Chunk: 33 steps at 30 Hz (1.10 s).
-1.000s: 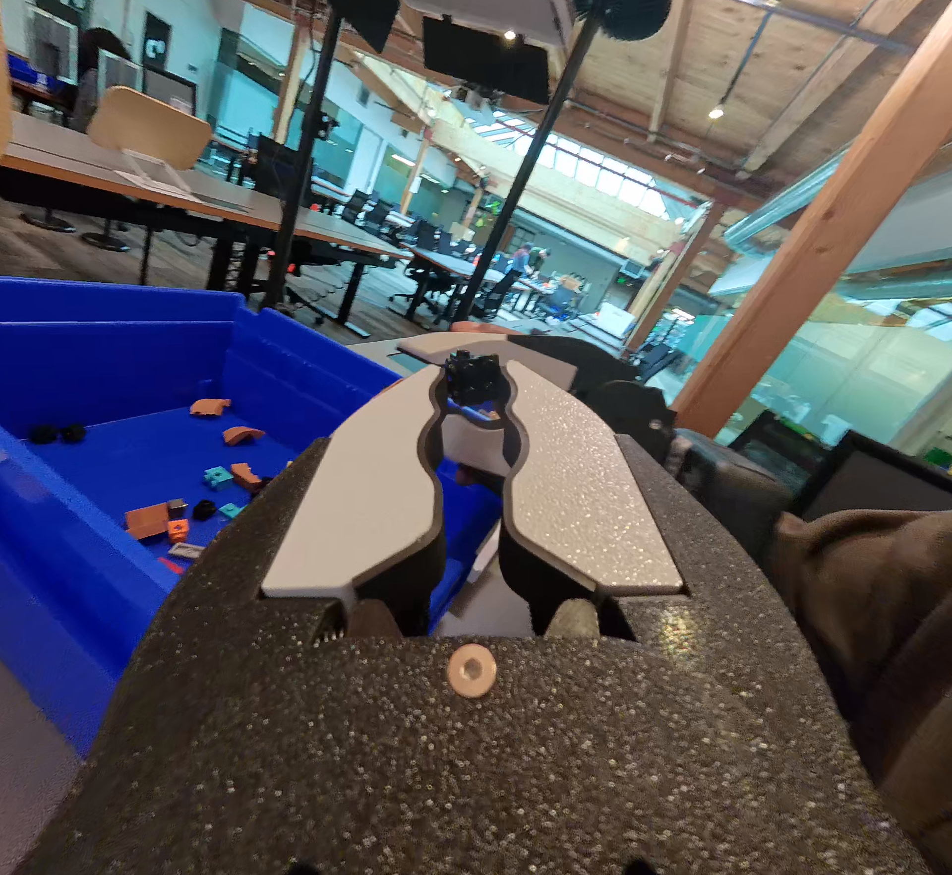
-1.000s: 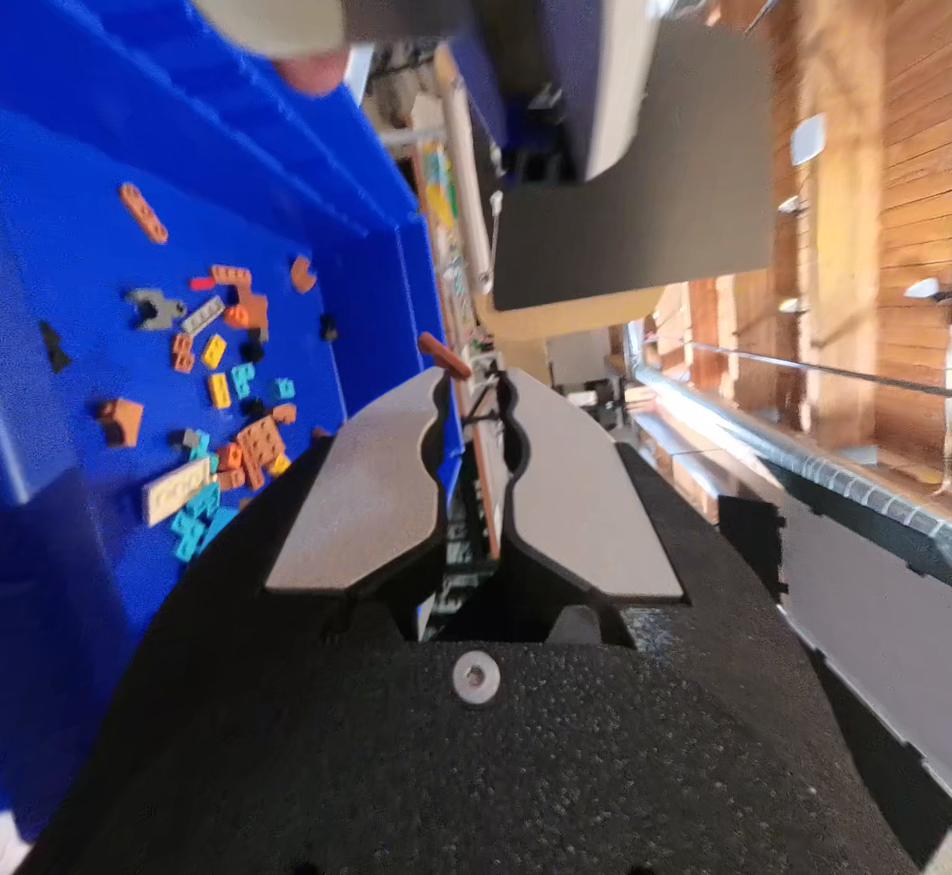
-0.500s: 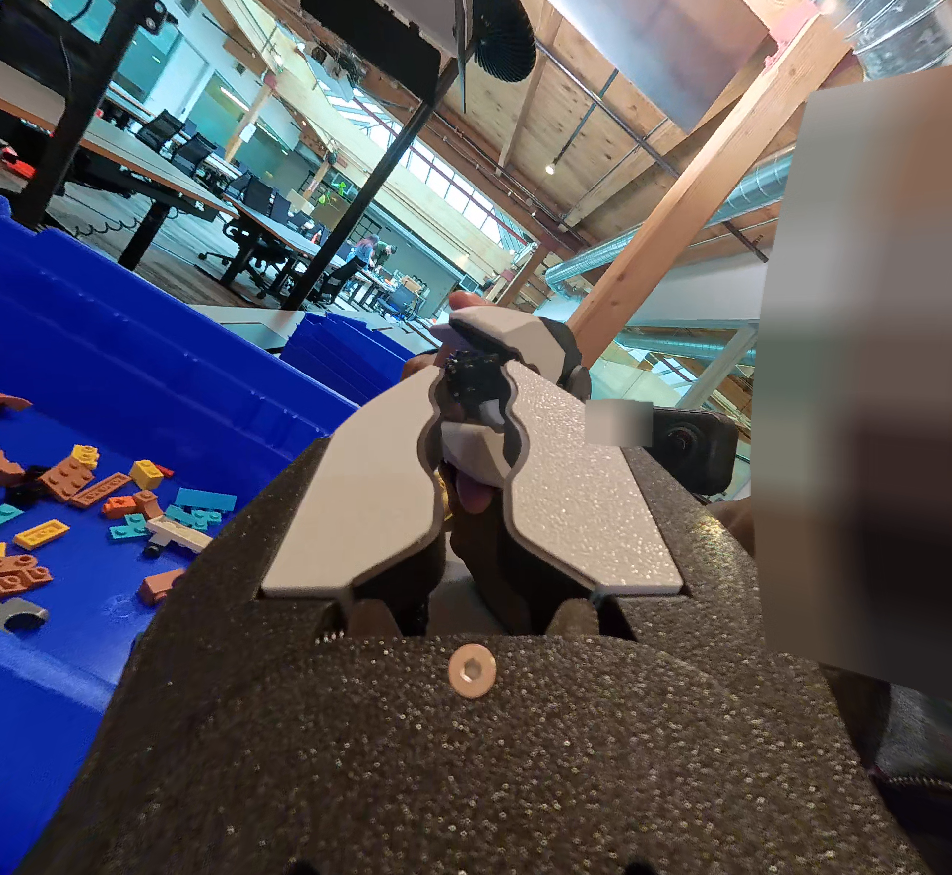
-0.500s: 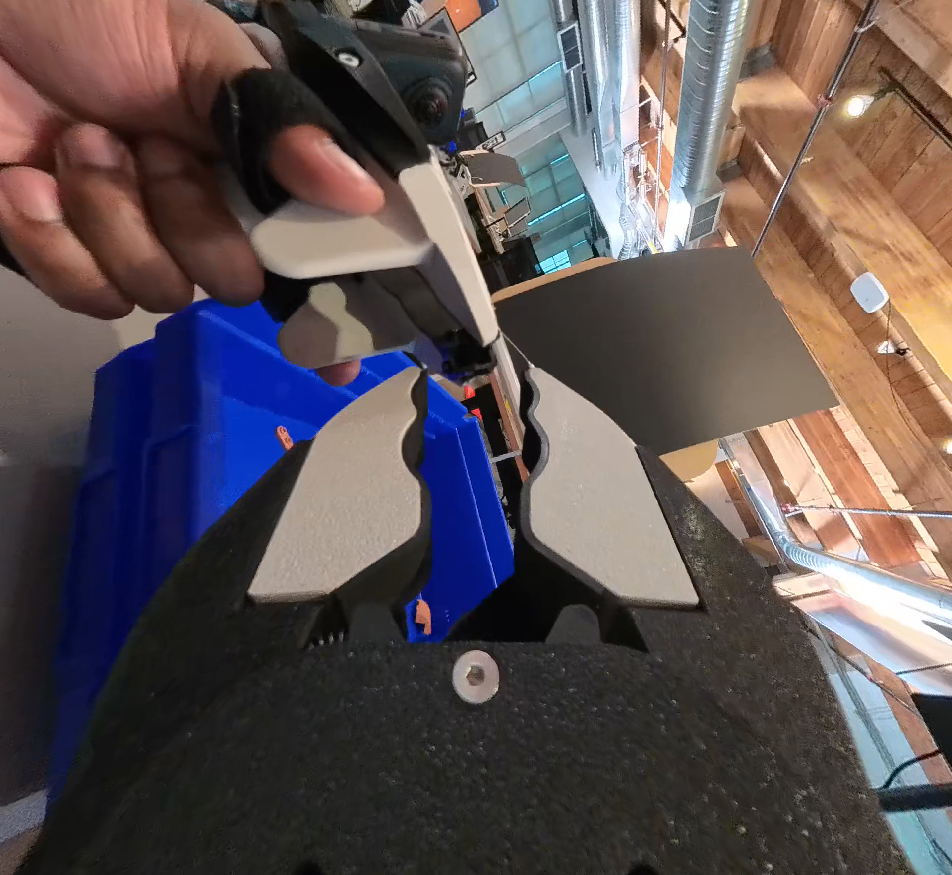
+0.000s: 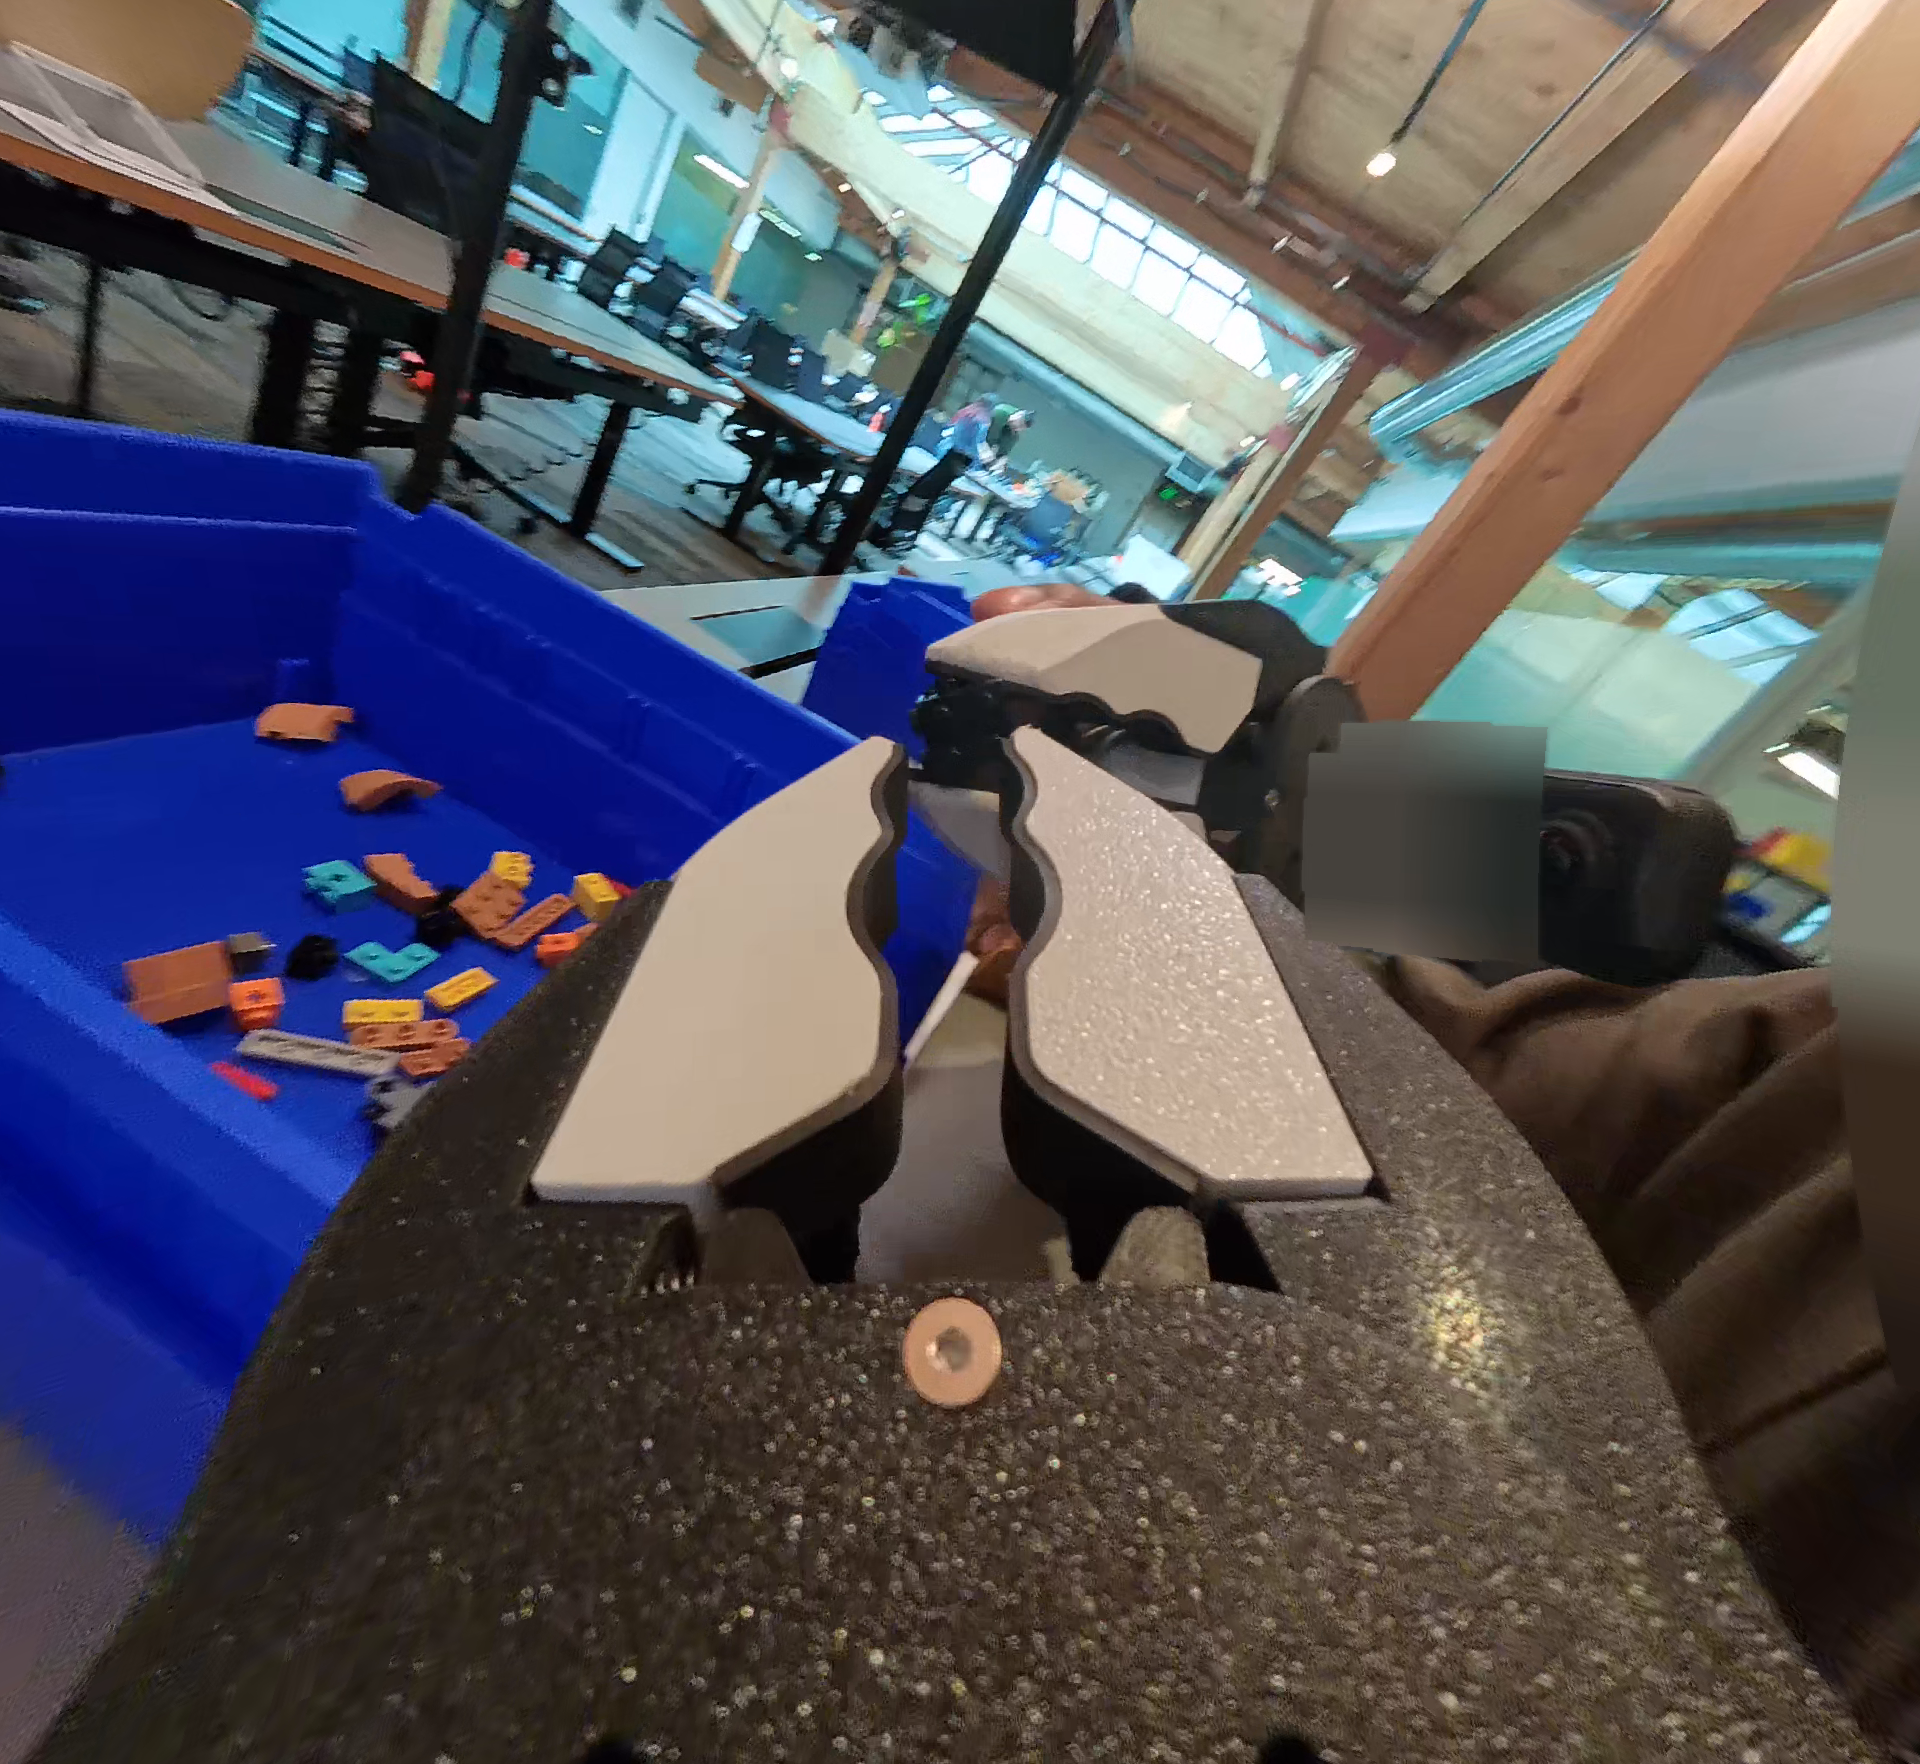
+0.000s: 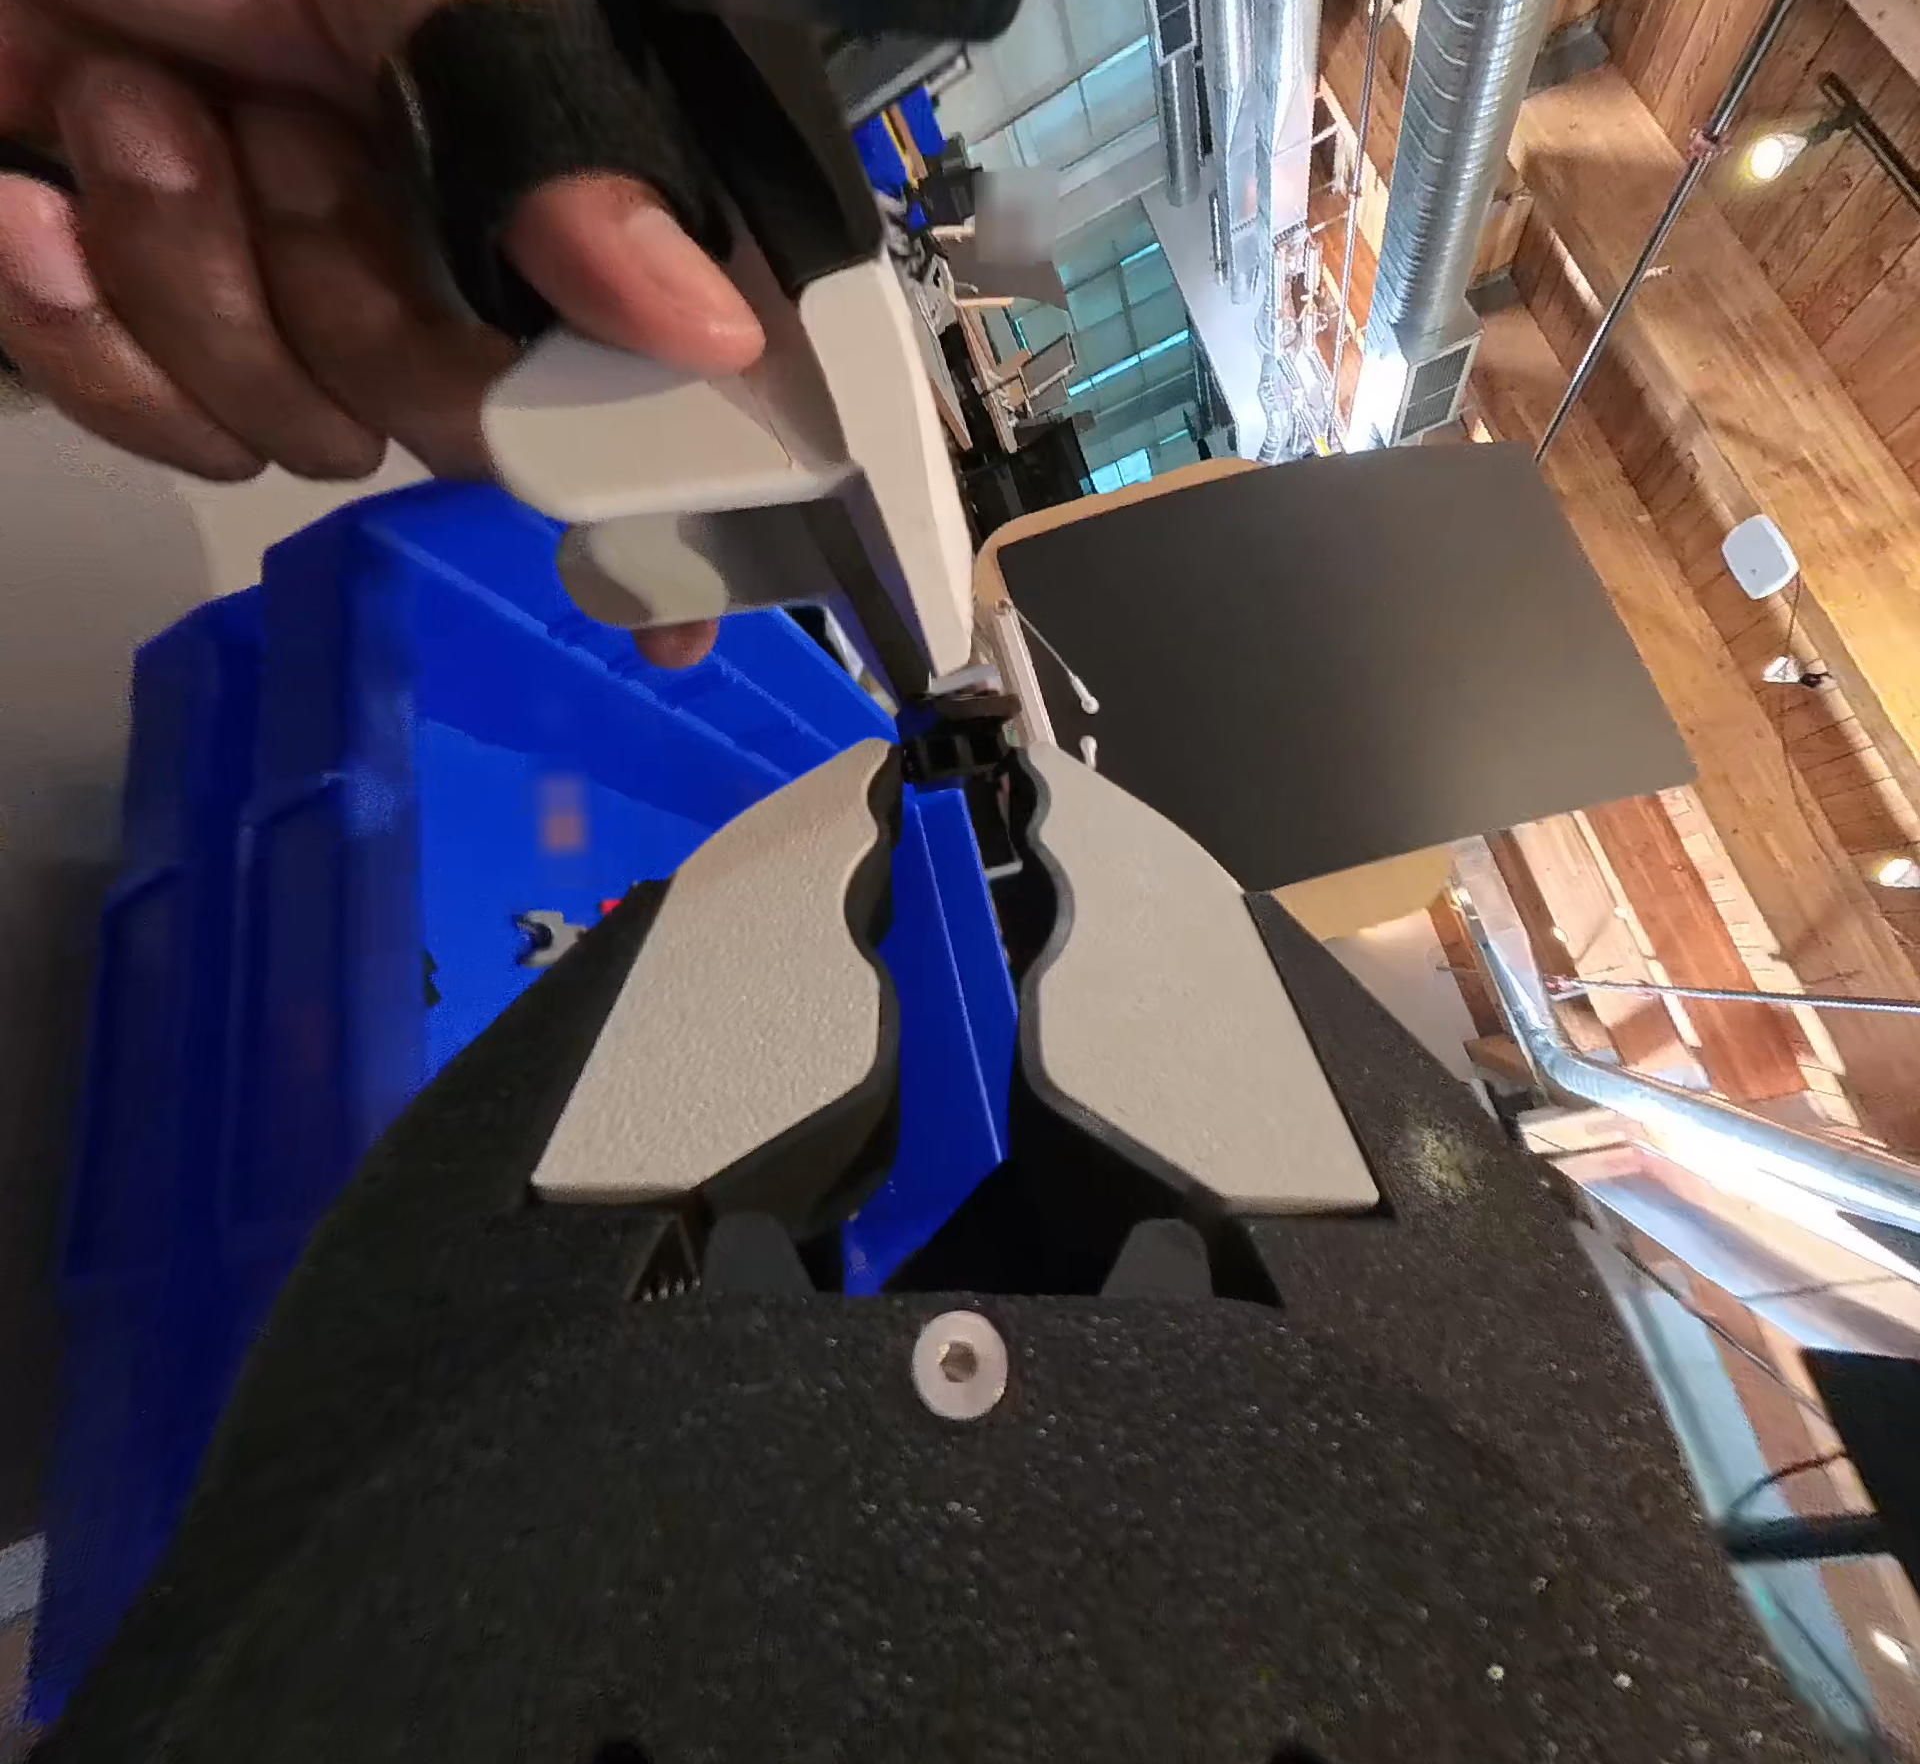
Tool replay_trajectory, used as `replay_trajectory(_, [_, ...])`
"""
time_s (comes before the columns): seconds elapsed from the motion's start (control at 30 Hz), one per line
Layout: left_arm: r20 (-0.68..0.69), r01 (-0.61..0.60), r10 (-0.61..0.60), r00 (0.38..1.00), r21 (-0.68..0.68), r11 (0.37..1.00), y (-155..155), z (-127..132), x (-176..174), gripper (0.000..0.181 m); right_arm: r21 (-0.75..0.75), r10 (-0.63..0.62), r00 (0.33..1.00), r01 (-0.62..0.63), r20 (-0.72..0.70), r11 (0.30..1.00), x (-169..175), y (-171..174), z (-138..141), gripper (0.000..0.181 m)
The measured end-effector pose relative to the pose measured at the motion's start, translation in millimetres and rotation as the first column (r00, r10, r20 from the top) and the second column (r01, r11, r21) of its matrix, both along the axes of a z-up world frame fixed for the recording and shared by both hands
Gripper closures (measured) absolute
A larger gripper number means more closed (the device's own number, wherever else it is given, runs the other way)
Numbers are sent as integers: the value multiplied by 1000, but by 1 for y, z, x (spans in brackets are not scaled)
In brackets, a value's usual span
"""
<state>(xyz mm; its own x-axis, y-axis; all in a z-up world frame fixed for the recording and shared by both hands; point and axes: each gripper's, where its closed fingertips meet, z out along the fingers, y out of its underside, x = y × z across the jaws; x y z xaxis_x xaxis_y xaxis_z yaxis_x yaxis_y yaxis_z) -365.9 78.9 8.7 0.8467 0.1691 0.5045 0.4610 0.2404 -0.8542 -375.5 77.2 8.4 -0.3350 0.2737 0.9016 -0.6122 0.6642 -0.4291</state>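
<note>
My left gripper (image 5: 954, 753) is shut on a small black piece (image 5: 951, 722), held up in the air beside a blue bin (image 5: 582, 675). My right gripper (image 6: 956, 758) meets it tip to tip from the opposite side. Its fingertips sit against both sides of the same black piece (image 6: 951, 748). The right gripper also shows in the left wrist view (image 5: 935, 701), lying sideways. In the right wrist view a hand (image 6: 260, 208) holds the left gripper (image 6: 935, 675), which comes down from above onto the piece.
The blue bin (image 6: 312, 779) holds several loose orange, teal, yellow and black bricks (image 5: 416, 935). A second blue bin (image 5: 873, 654) stands behind it. A brown sleeve (image 5: 1662, 1143) is at the right. A black panel (image 6: 1299, 675) and a wooden post (image 5: 1610, 312) stand beyond. My left and right fingertips are right by each other.
The right gripper swung up from over the bin to face the left gripper, opened, then narrowed around the black piece. The left gripper has kept its hold on the piece.
</note>
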Motion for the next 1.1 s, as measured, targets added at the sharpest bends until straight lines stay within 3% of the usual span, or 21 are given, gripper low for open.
replay_trajectory(0.2, [-116, -102, 83, 990, -170, 980, 3, -7, -1, 161, 96, -68, 992, 78, -104, 992, -5, -3, -8, 162])
replay_trajectory(0.57, [-257, -269, 192, 947, -309, 912, 4, -17, -9, 163, 185, -143, 964, 187, -225, 965, -11, -3, -14, 162])
replay_trajectory(0.77, [-318, -335, 237, 918, -304, 892, 0, -15, -14, 176, 169, -137, 972, 170, -192, 971, -12, -3, -15, 163])
replay_trajectory(1.1, [-415, -422, 265, 870, -351, 836, 0, -19, -17, 177, 134, -104, 992, 113, -75, 985, -13, -1, -21, 163])
